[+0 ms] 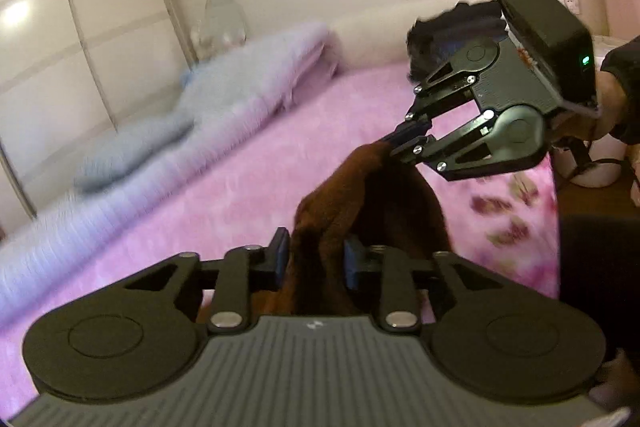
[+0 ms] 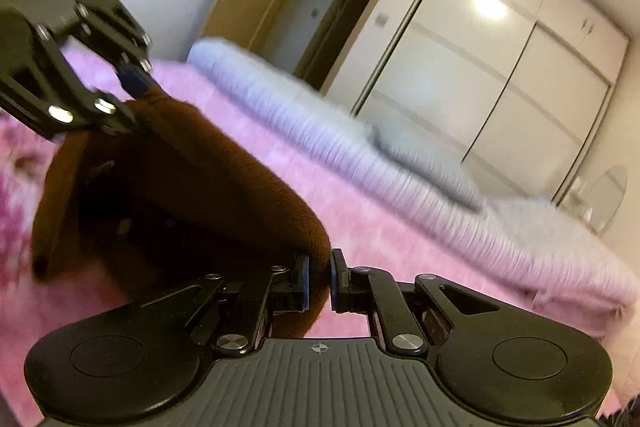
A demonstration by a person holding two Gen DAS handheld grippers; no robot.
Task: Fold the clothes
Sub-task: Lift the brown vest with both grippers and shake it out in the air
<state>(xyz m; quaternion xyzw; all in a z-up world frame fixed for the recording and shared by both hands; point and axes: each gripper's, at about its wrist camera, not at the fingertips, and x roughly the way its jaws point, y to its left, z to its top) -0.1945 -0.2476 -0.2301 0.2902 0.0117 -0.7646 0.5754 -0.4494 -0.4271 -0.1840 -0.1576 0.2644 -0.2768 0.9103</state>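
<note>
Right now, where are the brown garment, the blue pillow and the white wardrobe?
brown garment [image 1: 340,223]: left wrist view, bunched middle.
blue pillow [image 1: 132,147]: left wrist view, its middle.
white wardrobe [image 2: 500,79]: right wrist view, sliding door panel.

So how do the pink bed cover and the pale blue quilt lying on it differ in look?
The pink bed cover is spread flat across the bed, while the pale blue quilt is bunched into a long heap along the far side. The pink bed cover looks fluffy and smooth; the pale blue quilt shows fine ribbed lines. Both are soft pastel bedding, blurred here.
</note>
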